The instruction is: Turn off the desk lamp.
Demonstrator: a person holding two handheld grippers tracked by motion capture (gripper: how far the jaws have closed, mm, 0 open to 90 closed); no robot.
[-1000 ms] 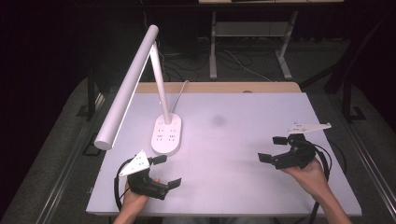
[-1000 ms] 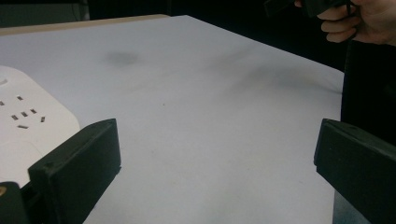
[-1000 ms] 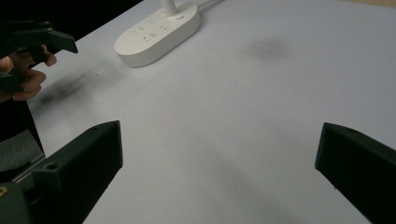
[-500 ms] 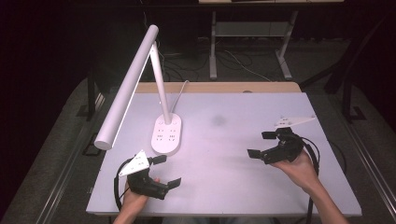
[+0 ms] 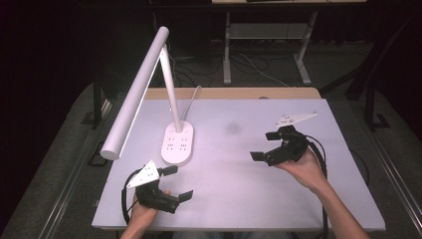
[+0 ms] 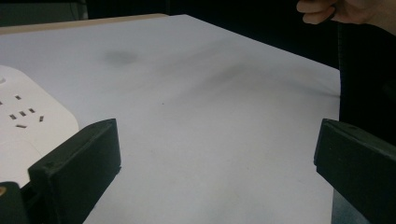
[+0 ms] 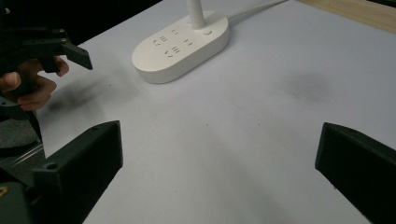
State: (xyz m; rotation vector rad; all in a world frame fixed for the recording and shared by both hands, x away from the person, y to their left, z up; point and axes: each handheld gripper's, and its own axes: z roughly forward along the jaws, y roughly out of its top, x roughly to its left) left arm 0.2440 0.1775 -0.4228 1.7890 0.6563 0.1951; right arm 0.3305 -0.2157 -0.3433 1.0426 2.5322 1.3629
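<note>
Left tongs (image 5: 177,182) and right tongs (image 5: 265,145), both spread and empty, flank the desk lamp (image 5: 177,143) on the white surface (image 5: 239,184); any approach should likely clear its overhanging head.

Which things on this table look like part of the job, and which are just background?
Likely part of the job:
- desk lamp with sockets in its base
- left gripper, open
- right gripper, open

Just background:
- lamp's cable running off the far edge
- dark smudge on the table
- metal frame behind the table
</note>
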